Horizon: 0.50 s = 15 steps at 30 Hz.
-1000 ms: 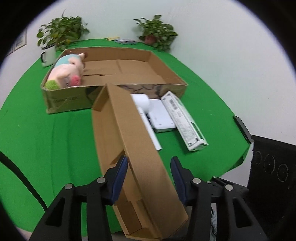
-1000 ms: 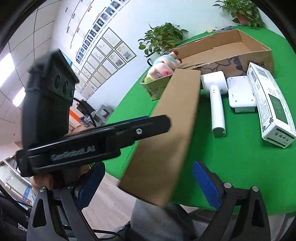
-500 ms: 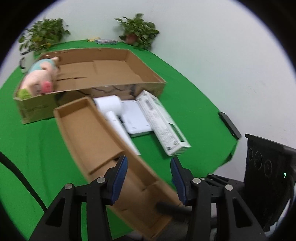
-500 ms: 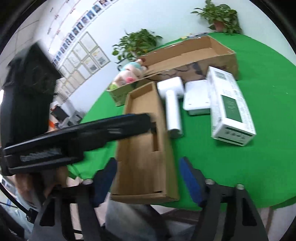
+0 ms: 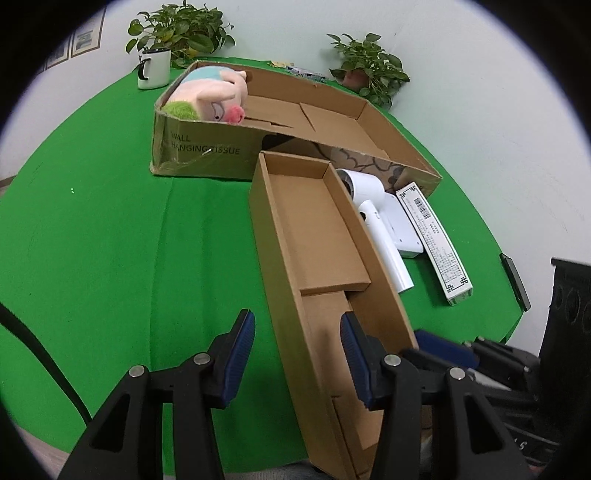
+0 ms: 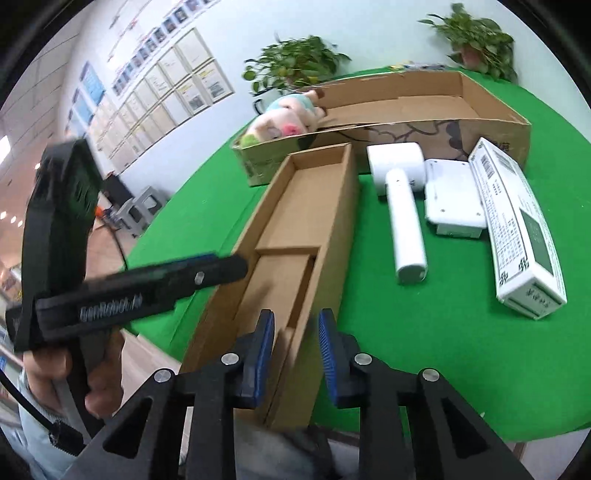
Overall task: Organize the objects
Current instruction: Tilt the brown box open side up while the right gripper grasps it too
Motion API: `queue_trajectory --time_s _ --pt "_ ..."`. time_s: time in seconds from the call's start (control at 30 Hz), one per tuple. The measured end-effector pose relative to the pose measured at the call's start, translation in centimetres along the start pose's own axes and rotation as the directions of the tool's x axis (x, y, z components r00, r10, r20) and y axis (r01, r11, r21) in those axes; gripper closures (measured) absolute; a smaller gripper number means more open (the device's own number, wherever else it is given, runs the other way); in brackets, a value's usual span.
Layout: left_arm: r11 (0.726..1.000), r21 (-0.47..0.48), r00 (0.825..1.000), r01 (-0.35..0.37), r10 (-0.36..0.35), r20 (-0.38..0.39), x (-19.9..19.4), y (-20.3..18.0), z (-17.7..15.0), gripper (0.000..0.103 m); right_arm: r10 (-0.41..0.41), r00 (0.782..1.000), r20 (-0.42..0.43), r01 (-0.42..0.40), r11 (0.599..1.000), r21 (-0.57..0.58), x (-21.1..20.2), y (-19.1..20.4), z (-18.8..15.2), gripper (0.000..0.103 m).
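Long open cardboard tray (image 5: 325,236) lies on green felt bench (image 5: 110,240). Right hand-held gripper (image 6: 295,349) closing around its right wall; left hand-held gripper (image 5: 297,356) straddles the left wall, pads clear.

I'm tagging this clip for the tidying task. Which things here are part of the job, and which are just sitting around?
Part of the job:
narrow cardboard tray, straddled by both tongs
big cardboard box
plush pig
white hair dryer
flat white device
white printed carton

Just lying about:
mug
potted plants

Two cardboard boxes (image 5: 325,236), two potted plants (image 5: 181,29), one plush pig (image 5: 210,96).
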<state>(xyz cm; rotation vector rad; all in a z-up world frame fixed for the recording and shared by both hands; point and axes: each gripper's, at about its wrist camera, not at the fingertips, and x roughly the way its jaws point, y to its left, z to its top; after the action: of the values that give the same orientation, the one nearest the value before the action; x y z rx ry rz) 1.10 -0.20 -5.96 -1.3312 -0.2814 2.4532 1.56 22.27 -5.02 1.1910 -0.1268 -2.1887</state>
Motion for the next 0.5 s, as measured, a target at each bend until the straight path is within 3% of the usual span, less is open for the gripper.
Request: queue_trajectory --time_s 0.2,0.23,0.5 --pt "0.999 0.035 0.999 -0.006 0.008 -0.047 1.7 -0.8 -0.2 0.078 -0.102 0.995 -0.017 0.102 0.995 -0.003 2.0 0.4 2.0 0.08" --pt "0.999 0.041 0.999 -0.022 0.024 -0.046 1.8 -0.9 -0.3 0.081 -0.109 0.994 -0.031 0.109 0.994 -0.007 2.6 0.5 2.0 0.085" --pt "0.996 0.088 0.998 -0.032 0.037 -0.056 0.6 -1.9 -2.7 0.083 -0.145 0.987 -0.064 0.144 0.989 -0.028 1.3 1.7 -0.2 0.086"
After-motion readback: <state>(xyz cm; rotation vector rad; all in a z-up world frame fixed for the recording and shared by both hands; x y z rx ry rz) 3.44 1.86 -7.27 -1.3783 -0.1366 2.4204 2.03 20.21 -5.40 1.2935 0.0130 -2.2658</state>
